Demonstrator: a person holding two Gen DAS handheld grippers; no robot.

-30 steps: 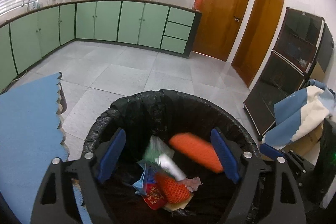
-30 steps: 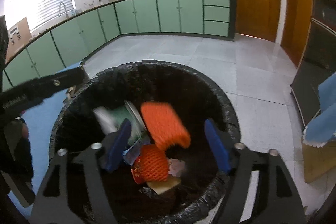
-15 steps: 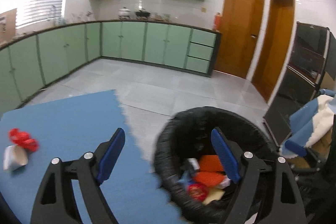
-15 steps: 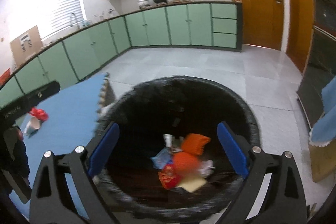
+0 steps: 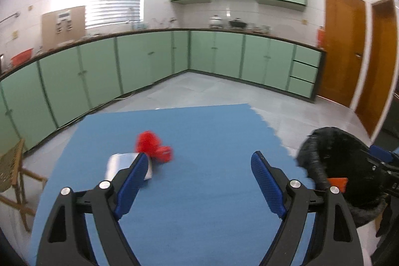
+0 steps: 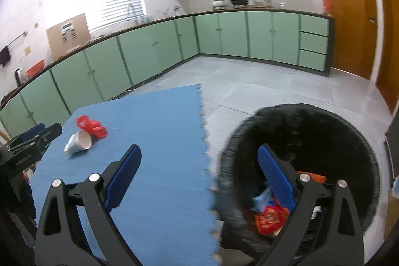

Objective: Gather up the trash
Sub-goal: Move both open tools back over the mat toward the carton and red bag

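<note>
A red crumpled wrapper (image 5: 154, 146) and a white paper cup (image 5: 119, 165) on its side lie together on the blue mat (image 5: 199, 191); both show in the right wrist view, wrapper (image 6: 91, 127) and cup (image 6: 77, 143). My left gripper (image 5: 198, 166) is open and empty above the mat, its left finger just near the cup. My right gripper (image 6: 198, 161) is open and empty over the mat's right edge. The black-lined trash bin (image 6: 324, 121) stands right of the mat and holds orange, red and blue trash; it also shows in the left wrist view (image 5: 319, 148).
Green cabinets (image 5: 149, 61) line the far walls across grey tile floor (image 6: 261, 89). Wooden doors (image 5: 341, 46) stand at the right. A wooden chair (image 5: 12, 173) stands left of the mat. The left gripper's body (image 6: 30, 141) shows at the left of the right wrist view.
Both grippers have swung left, away from over the bin, toward the blue mat. The cup and red wrapper now lie close ahead of the left gripper. Both stayed open and empty.
</note>
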